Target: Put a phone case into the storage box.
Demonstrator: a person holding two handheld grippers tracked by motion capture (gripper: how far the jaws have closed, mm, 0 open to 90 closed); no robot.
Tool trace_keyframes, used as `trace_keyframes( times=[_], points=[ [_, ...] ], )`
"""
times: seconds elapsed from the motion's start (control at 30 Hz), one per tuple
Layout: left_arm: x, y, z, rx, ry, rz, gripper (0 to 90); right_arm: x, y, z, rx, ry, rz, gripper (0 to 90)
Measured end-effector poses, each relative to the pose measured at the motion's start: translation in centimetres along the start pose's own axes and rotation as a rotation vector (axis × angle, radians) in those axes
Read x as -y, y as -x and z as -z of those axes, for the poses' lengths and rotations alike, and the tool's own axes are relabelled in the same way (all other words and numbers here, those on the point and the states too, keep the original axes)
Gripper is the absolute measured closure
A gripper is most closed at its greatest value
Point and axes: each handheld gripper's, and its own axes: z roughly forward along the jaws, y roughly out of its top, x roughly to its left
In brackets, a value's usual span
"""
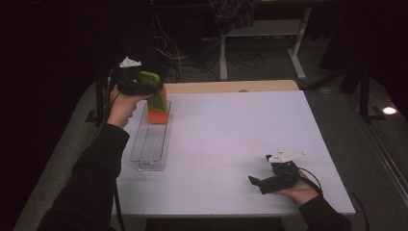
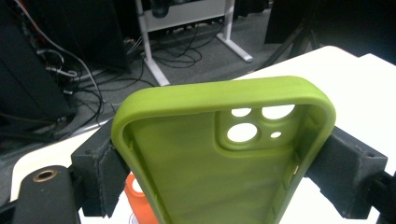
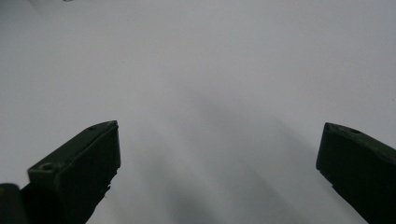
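Green phone case [image 2: 224, 158] clamped across its sides by the left gripper [image 1: 137, 86], above the clear tray's [image 1: 144, 161] far end at ten o'clock, beside an orange case [image 1: 156, 115] standing there.
Placing step, I'd judge: lower it in upright, then release; right gripper [image 1: 260, 182] rests at four o'clock, jaws wide and empty.

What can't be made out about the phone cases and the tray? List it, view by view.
- High view: the lower part of the green phone case is hidden by the orange phone case standing in the clear tray; contact between them is unclear.
- Left gripper view: the bottom edge cuts off the green case; the orange case peeks from behind it.
- Right gripper view: the open right tool faces bare table.
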Motion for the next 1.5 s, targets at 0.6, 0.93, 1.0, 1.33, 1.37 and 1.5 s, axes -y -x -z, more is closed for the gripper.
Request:
trace_keyframes(
  times=[0.6,0.93,1.0,1.33,1.37,1.5],
  points=[
    [3.0,-0.9,-2.2,-0.037,-0.078,0.044,14.7,0.0,0.0,0.1,-0.008,0.003,-0.002,0.0],
    [4.8,-0.7,-2.6,-0.038,-0.113,0.055,14.8,0.0,0.1,0.0,-0.005,0.002,0.001,0.0],
    [5.0,-0.6,-2.7,-0.036,-0.113,0.062,14.7,0.0,0.1,0.0,-0.008,0.000,-0.001,0.0],
    [5.6,-0.7,-3.1,-0.064,-0.128,0.060,14.7,0.0,0.0,0.0,-0.006,0.001,0.001,0.0],
    [5.6,-0.7,-3.1,-0.069,-0.130,0.059,14.7,0.0,0.0,0.0,-0.007,0.000,0.000,0.0],
    [5.6,-0.8,-3.3,-0.077,-0.128,0.066,14.6,0.0,0.1,0.0,-0.009,0.001,-0.002,0.0]
  ],
)
